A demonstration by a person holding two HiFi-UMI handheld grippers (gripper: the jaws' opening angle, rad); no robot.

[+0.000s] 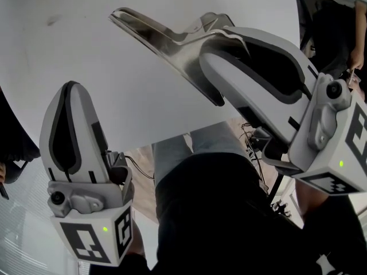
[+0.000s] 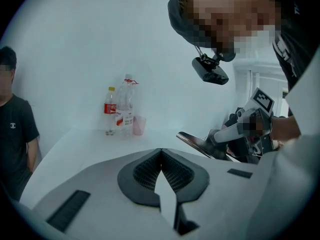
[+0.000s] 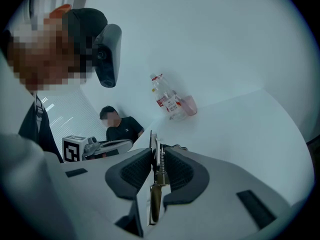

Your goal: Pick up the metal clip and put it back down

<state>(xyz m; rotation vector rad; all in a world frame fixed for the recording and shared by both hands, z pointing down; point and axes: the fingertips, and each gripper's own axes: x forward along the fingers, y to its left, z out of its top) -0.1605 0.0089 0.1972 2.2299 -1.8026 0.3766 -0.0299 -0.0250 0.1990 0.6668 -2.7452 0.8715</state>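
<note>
White tabletop [image 1: 114,67] fills most of the space in front of the person, running back to a pale wall. Two drink bottles [image 2: 122,106] and a pink cup [image 2: 139,125] stand together at the far edge. Another person in a dark T-shirt [image 2: 15,134] sits off to the side.

The right gripper [image 1: 215,47] has its jaws clamped on the metal clip [image 1: 166,39]. The pads pinch it near its spring end, and the long shiny handles stick out ahead, over the table. From where I stand I can't tell if the far tip touches the surface.

The left gripper [image 1: 70,90] hangs near the table's near edge, well apart from the clip. Its jaws are pressed together with nothing between them.
</note>
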